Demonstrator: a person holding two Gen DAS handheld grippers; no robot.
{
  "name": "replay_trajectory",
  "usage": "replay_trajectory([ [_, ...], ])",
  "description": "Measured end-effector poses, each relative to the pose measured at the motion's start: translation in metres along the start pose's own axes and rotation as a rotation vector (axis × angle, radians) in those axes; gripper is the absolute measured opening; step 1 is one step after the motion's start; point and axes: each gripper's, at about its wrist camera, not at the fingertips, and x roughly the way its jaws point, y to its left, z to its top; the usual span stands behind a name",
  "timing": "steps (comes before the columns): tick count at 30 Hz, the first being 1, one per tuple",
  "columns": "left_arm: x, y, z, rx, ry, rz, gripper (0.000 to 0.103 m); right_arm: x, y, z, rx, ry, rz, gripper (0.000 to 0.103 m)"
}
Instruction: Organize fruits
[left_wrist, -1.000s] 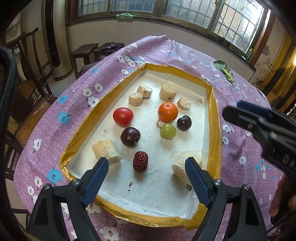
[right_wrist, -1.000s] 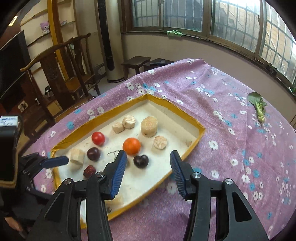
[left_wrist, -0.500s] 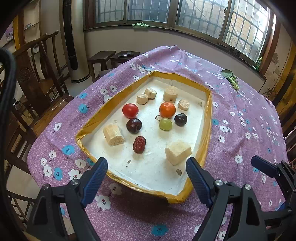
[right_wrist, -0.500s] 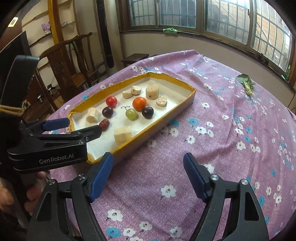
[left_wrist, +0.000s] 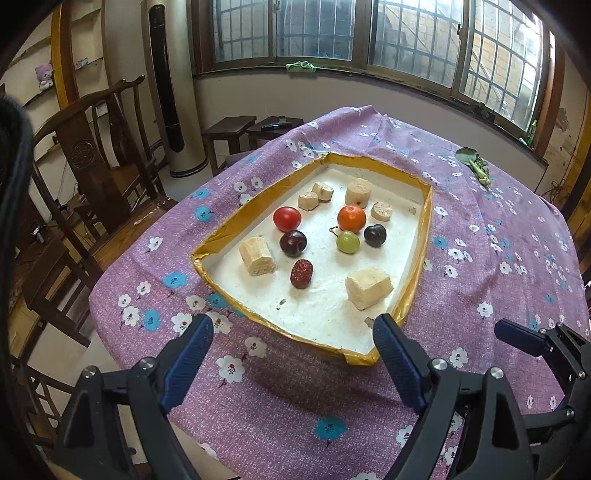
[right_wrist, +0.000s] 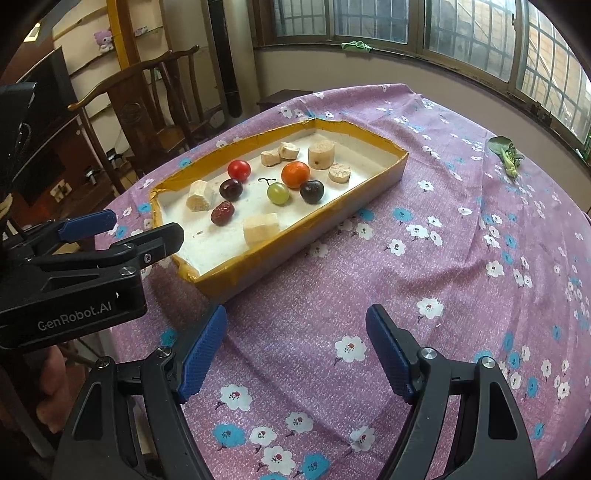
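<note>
- Two grippers, left gripper (left_wrist: 291, 354) and right gripper (right_wrist: 295, 350), gape wide, both empty, over the floral cloth (right_wrist: 461, 258).
- Fruits lie in the gold-rimmed tray (left_wrist: 424, 236): orange (left_wrist: 351, 218) central, tomato (left_wrist: 286, 218) at nine o'clock, grape (left_wrist: 347, 242) at six.
- Leafy green (right_wrist: 508, 153) lies at two o'clock of the tray; wooden chair (left_wrist: 96, 155) and windows stand beyond.

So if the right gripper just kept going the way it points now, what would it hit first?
Most likely the bare flowered tablecloth. The right gripper is open and empty, aimed steeply down at cloth to the right of the fruit tray. Nothing shows in between, though depth is hard to judge.
</note>
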Motion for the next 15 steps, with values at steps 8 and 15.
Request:
replay_trajectory([
  [8, -0.011, -0.006, 0.004, 0.041, -0.003, 0.103, 0.08, 0.001, -0.001, -0.002, -0.001, 0.011, 0.005, 0.078],
  [15, -0.019, -0.01, 0.0, 0.014, -0.037, 0.242, 0.08, 0.001, 0.0, -0.002, -0.006, 0.01, -0.001, 0.078],
])
